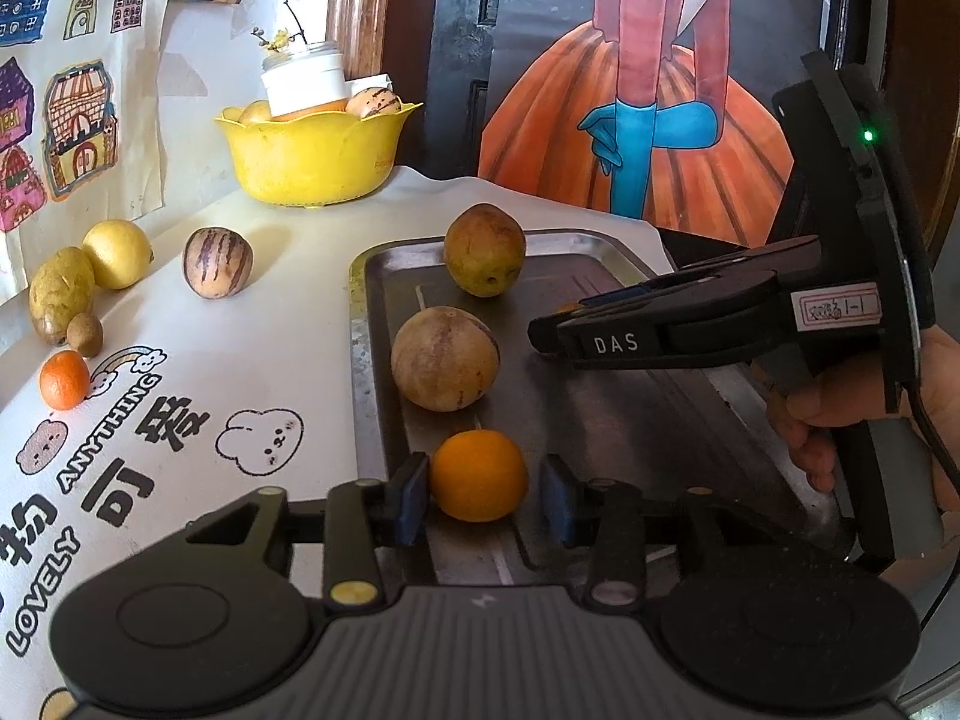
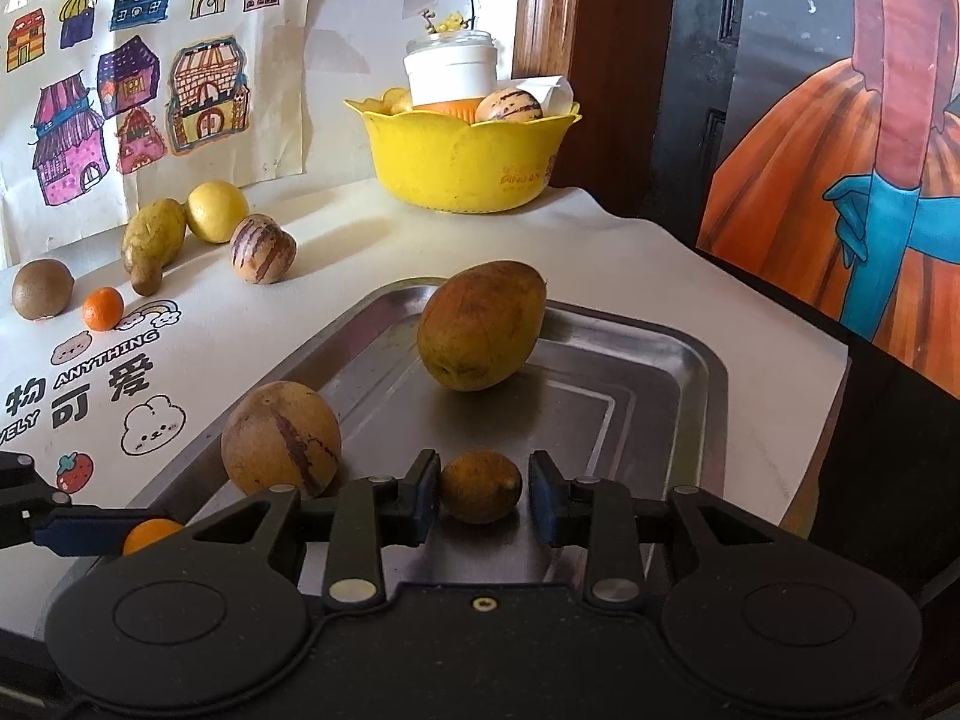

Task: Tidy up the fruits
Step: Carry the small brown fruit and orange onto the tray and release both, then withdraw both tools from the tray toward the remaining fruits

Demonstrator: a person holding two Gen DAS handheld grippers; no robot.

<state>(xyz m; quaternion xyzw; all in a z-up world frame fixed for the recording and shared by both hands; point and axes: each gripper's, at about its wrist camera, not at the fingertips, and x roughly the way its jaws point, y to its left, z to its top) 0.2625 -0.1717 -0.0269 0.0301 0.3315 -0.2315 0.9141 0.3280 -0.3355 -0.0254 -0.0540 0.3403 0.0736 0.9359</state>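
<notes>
A metal tray (image 1: 630,408) (image 2: 630,372) lies on the printed cloth. On it rest a brown-green mango (image 1: 485,250) (image 2: 482,326), a pale striped melon (image 1: 445,358) (image 2: 281,439), an orange (image 1: 478,474) and a small brownish-yellow fruit (image 2: 480,486). My left gripper (image 1: 485,492) straddles the orange, with a gap at its right pad, so it is open. My right gripper (image 2: 480,495) brackets the small fruit the same way, pads slightly apart from it. In the left wrist view the right gripper (image 1: 540,339) reaches in from the right, a hand (image 1: 840,420) holding it.
A yellow bowl (image 1: 312,150) (image 2: 468,162) with a white jar and fruit stands at the back. Left of the tray on the cloth lie a lemon (image 1: 117,253), a striped melon (image 1: 217,262), a greenish fruit (image 1: 61,294), a mandarin (image 1: 64,379) and a kiwi (image 2: 42,297).
</notes>
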